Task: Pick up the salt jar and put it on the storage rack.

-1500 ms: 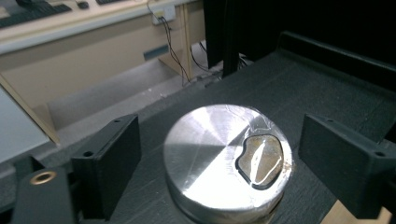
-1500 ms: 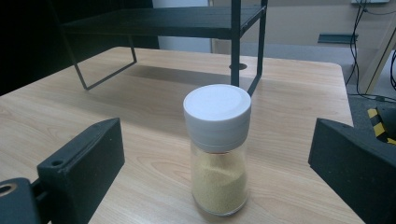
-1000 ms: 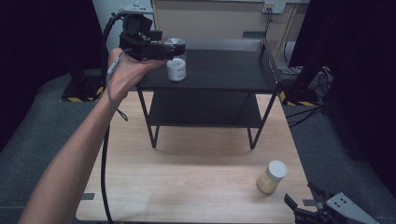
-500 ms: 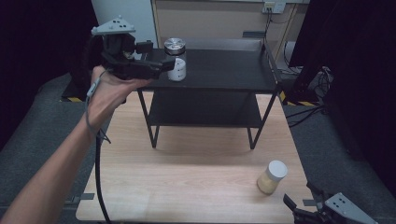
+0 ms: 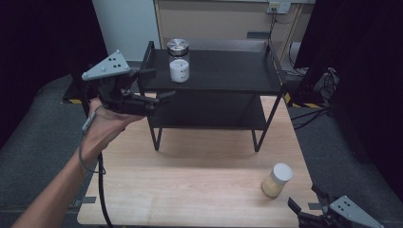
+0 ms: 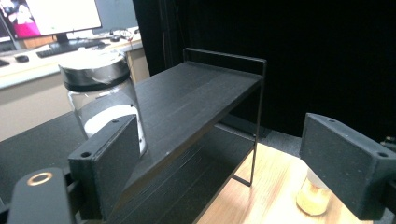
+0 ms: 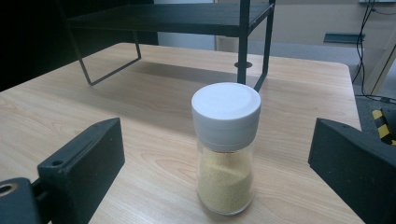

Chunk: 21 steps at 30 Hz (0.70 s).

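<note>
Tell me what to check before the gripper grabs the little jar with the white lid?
1. Right gripper open: ok, jaws stand wide apart.
2. White-lidded jar between the jaws' line: ok, it sits centred ahead of them.
3. Jar upright on the table: ok.
4. Lid closed: ok, the white cap sits on top.
5. Left gripper out of the way: ok, it is off by the shelf, open and holding nothing.
6. Metal-lidded jar safe on the shelf: ok, upright on the top board.
</note>
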Motion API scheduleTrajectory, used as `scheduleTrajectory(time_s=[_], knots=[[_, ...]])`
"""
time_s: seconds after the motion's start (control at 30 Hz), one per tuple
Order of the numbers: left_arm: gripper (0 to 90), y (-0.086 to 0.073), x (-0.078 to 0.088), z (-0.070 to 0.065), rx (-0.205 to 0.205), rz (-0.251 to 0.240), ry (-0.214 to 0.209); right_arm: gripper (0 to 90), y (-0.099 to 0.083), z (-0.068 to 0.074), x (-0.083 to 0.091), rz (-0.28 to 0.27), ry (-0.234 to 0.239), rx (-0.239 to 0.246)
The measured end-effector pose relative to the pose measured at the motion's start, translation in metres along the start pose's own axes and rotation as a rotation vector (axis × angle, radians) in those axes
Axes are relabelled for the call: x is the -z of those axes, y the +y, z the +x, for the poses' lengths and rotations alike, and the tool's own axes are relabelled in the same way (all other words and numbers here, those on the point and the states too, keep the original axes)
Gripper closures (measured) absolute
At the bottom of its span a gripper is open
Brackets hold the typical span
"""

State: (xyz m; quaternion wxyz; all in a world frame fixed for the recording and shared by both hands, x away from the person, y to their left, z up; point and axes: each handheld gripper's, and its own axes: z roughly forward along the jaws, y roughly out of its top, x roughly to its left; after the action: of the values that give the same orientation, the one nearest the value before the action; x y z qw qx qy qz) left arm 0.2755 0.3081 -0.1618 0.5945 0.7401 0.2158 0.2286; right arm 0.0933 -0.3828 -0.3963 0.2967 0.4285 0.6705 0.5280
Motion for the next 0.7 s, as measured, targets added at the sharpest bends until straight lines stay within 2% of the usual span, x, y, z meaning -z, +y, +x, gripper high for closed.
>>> scheduleTrajectory(time_s=[0.13, 0.23, 0.43, 0.6, 0.7], knots=[[11.8, -0.016, 0.003, -0.003, 0.0, 0.0, -0.015, 3.7, 0.0, 0.0, 0.0, 0.002, 0.0, 0.001], [11.8, -0.029, 0.004, -0.007, -0.018, 0.011, -0.02, 3.7, 0.0, 0.0, 0.0, 0.001, 0.001, 0.002], [11.8, -0.051, 0.006, -0.025, -0.077, 0.036, -0.007, 3.7, 0.0, 0.0, 0.0, 0.003, 0.001, 0.001], [11.8, -0.082, 0.009, -0.042, -0.081, 0.007, -0.012, 3.7, 0.0, 0.001, 0.0, 0.003, -0.001, 0.001], [11.9, -0.096, 0.009, -0.051, -0.086, 0.017, -0.005, 3.8, 0.0, 0.001, 0.0, 0.003, -0.001, 0.001]])
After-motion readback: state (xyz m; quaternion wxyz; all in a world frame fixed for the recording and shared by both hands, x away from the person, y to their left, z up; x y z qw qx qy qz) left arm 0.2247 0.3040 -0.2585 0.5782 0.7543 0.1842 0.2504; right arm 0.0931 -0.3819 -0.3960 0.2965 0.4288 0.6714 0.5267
